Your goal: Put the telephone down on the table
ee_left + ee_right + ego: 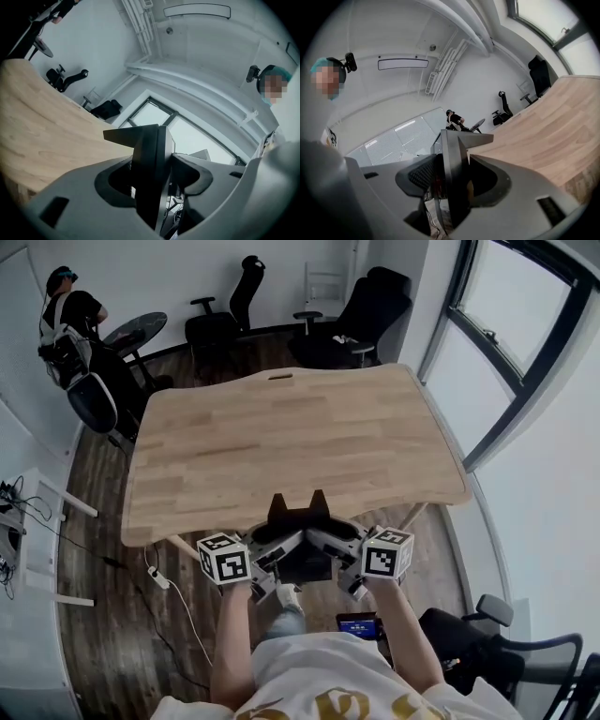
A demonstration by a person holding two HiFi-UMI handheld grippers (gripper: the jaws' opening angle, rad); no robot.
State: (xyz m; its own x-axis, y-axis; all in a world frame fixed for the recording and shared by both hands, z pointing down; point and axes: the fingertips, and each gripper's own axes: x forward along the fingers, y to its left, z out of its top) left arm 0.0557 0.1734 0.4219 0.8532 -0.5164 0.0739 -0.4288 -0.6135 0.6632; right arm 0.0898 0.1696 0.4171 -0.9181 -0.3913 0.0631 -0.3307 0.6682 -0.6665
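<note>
Head view: black telephone [302, 526] carried between left gripper [269, 568] and right gripper [343, 568], at the near edge of the bare wooden counter [281, 437]. Cannot tell whether it touches the wood.

Left gripper view: jaws clamped on the telephone's thin dark side, counter beyond.

Right gripper view: jaws clamped on the opposite side the same way.

Handling, as judged: hard plastic shell, stiff, fairly light, smooth enough to slip. The hold on both sides suits it. Keep it level, since a loose handset could shift.
</note>
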